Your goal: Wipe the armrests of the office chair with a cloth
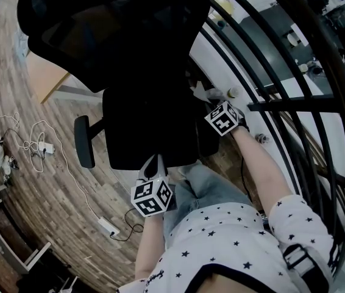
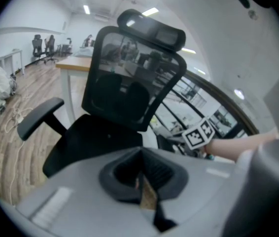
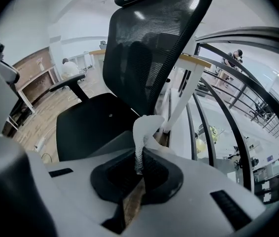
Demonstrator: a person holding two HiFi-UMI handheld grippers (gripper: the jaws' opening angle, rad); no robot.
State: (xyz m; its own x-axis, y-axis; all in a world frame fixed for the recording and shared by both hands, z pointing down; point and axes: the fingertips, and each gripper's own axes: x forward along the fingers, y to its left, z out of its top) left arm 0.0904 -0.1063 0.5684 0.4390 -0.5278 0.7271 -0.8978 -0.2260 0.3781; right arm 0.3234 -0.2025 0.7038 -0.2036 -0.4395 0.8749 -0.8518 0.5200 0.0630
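Two grippers. Right gripper (image 3: 139,171): jaws pinched on white cloth (image 3: 146,126), at right side of office chair (image 1: 142,72), beside railing (image 1: 270,60). Left gripper (image 2: 142,179): jaws together, empty, before seat. Advised: lay cloth flat, drag full length of pad; left armrest (image 1: 84,140) probably still to do. Wood-plank floor (image 1: 56,200), loose cables (image 1: 38,144).

Chair (image 1: 148,127) ahead, desk (image 1: 44,77) behind it, railing (image 1: 282,105) on R, cables (image 1: 44,145) on floor (image 1: 63,194) L.
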